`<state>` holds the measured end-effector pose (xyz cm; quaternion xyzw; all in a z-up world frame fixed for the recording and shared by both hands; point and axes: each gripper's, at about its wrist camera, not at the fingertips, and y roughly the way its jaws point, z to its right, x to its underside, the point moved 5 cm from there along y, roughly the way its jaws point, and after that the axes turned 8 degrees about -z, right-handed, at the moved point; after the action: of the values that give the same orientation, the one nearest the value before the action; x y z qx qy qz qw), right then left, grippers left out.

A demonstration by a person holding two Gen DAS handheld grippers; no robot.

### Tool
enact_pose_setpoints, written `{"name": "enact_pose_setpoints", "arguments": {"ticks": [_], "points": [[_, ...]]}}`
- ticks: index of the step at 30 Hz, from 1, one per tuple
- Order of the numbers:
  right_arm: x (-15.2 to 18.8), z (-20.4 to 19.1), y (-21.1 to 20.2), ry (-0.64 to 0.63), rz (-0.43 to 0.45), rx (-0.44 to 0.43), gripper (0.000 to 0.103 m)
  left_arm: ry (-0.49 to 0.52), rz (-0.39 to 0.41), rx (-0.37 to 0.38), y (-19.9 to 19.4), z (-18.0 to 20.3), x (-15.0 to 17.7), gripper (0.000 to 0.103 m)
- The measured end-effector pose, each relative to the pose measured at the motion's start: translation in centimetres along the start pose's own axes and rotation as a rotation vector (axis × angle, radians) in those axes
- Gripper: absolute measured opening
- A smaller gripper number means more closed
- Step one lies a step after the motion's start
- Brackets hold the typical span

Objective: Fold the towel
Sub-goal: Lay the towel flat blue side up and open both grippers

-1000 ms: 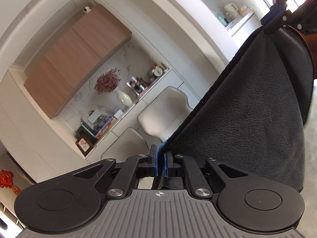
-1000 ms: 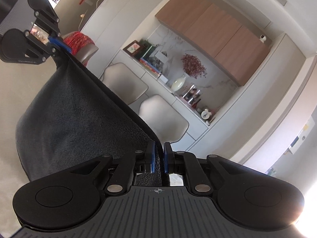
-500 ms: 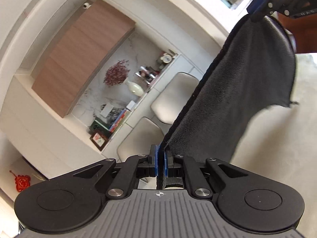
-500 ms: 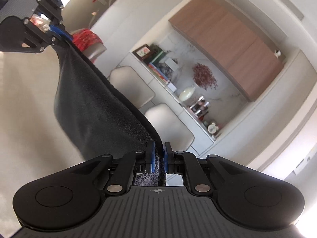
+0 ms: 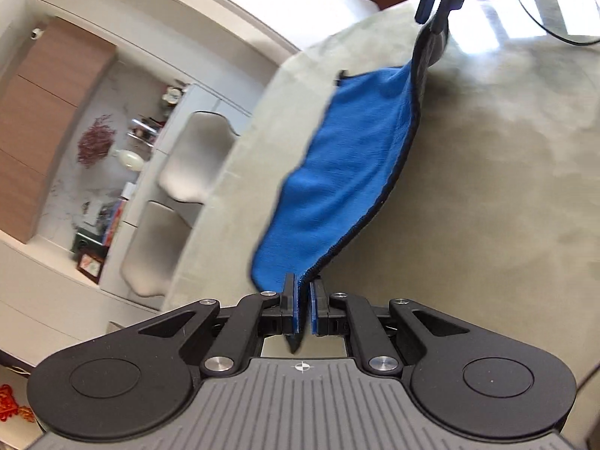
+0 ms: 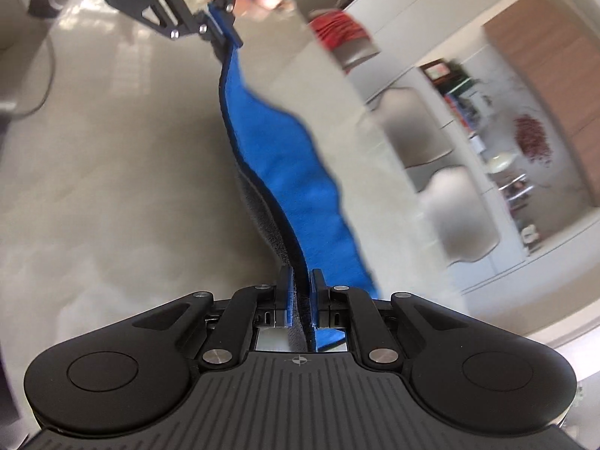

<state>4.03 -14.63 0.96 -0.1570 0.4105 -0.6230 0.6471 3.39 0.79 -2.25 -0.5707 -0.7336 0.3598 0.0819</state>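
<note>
Pale grey-green tabletop [image 5: 487, 187] fills most of what we see ahead of both pairs of fingers, with a white wall unit beyond its far edge, a wood-fronted cabinet [image 5: 41, 112] above it and two pale chairs [image 5: 187, 157] tucked against the table's rim. Between our two grippers stretches the towel [image 5: 345, 172], blue on one face and dark grey on the other, edged with a black hem; it hangs in a slack band over the tabletop, sagging away toward the chairs. We cannot tell whether its lower fold touches the surface, since the cloth is blurred. Our left gripper [image 5: 303, 307] has its fingers drawn narrow and clamped on one corner of the towel, a dark tip of cloth poking out behind the pads. Our right gripper [image 6: 300, 300] is likewise pinched tight on the opposite corner, grey and blue layers showing between its pads. From each wrist view, the other gripper appears at the far end of the hem, up ahead of the fingers.
</note>
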Motion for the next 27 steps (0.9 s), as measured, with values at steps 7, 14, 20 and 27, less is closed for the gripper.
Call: {"name": "enact_pose_setpoints", "arguments": {"ticks": [7,14,20,27], "points": [[1.5,-2.9,0.7,-0.004,-0.057,-0.050,0.009,0.032,-0.051,0.075,-0.6,3.3,2.4,0.008],[2.1,1.7,2.5,0.184,-0.042,-0.001,0.009,-0.069,-0.022,-0.011,1.0,-0.8,1.6,0.014],[2.4,8.1,7.3,0.497,-0.035,-0.019,0.009,-0.275,0.055,-0.022,7.7,-6.3,-1.9,0.042],[3.6,13.5,13.2,0.715,-0.078,-0.087,0.010,-0.505,0.012,0.123,16.5,-10.4,-3.4,0.042]]}}
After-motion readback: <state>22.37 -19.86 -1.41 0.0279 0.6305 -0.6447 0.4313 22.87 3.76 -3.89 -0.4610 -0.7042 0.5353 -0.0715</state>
